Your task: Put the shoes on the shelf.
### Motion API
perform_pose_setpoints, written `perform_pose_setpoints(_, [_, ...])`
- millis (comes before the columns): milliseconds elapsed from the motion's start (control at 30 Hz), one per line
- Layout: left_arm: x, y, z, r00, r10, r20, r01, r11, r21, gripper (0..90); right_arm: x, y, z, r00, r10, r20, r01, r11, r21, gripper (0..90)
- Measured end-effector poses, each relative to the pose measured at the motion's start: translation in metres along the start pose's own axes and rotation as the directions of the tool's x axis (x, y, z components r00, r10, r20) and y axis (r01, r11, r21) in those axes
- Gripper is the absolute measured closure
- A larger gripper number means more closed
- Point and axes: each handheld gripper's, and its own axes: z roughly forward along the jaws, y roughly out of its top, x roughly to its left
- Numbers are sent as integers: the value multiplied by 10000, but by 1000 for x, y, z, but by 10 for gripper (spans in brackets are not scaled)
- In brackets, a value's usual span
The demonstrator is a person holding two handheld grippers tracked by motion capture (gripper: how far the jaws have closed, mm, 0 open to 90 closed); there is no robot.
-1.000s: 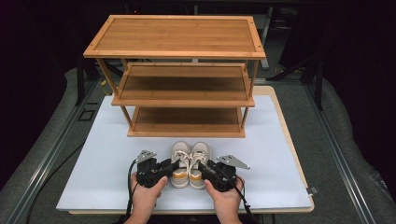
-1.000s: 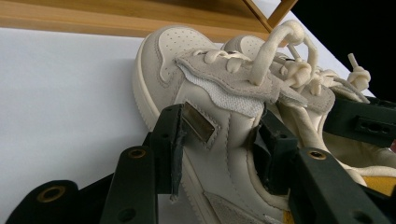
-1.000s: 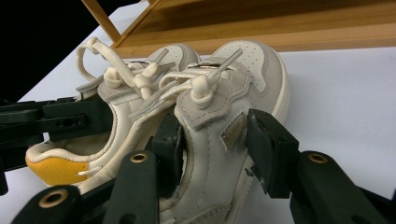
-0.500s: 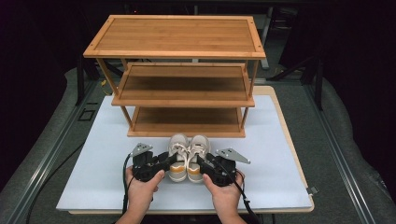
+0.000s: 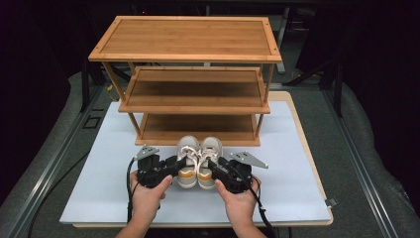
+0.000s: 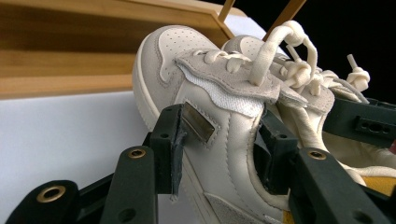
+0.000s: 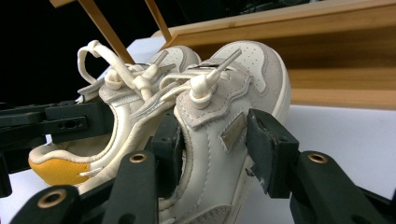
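The left gripper is clamped on the side wall of the left shoe: in the left gripper view one jaw presses the outer side just beside a small metal tag, and the other jaw sits inside the shoe's opening. The right gripper grips the right shoe the same way, with one jaw on the outer side next to its tag and the other inside the collar.

In the high view the left gripper comes in from the left and the right gripper from the right, each held in a hand, left hand and right hand, with both forearms entering over the near edge of the table. A black cable trails from each gripper toward that edge.

The two shoes, left shoe and right shoe, stand side by side, touching, toes pointing away from the person. They are cream with knotted laces and yellow heel patches. They sit on the pale table top, near the middle of its width, between the near edge and the rack.

The rack is wooden with three shelves. It stands at the far side of the table, its bottom shelf just beyond the toes.
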Motion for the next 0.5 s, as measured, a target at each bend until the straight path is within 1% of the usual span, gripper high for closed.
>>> perform_pose_setpoints(33, [0,1,0,10000,-14,23,14,10000,-9,576,1,2,-1,10000,-21,76,21,10000,59,571])
perform_pose_setpoints(67, [0,3,-1,10000,-53,38,53,10000,-35,575,1,3,-1,10000,-27,-11,28,10000,41,571])
perform_pose_setpoints(133, [-2,6,-2,10000,-20,-2,20,10000,-52,576,2,8,-2,10000,-18,9,18,10000,22,571])
perform_pose_setpoints(200, [-4,10,-3,10000,55,-43,-56,9999,-103,575,4,11,-2,10000,-59,37,59,10000,-72,571])
perform_pose_setpoints(233, [-4,12,-4,9999,114,-47,-114,9999,-100,575,4,13,-4,9999,-105,124,106,9999,-26,571])
perform_pose_setpoints(267, [-5,14,-5,9999,160,-29,-160,9998,-143,575,5,14,-3,9999,-98,46,98,9999,-123,571])
perform_pose_setpoints(300, [-6,16,-6,9999,139,-26,-140,9998,-167,575,6,16,-4,9999,-122,50,123,9998,-161,571])
perform_pose_setpoints(333, [-7,19,-7,9998,186,-38,-187,9996,-202,575,6,18,-5,9998,-195,95,196,9997,-149,571])
perform_pose_setpoints(400, [-8,22,-9,9997,231,-44,-232,9994,-261,575,8,22,-7,9998,-217,44,218,9996,-188,571])
perform_pose_setpoints(433, [-9,25,-11,9996,294,-44,-296,9990,-323,575,9,24,-8,9998,-193,55,194,9995,-256,571])
perform_pose_setpoints(500, [-10,29,-13,9994,346,-22,-347,9987,-364,575,11,29,-10,9995,-299,49,300,9990,-344,571])
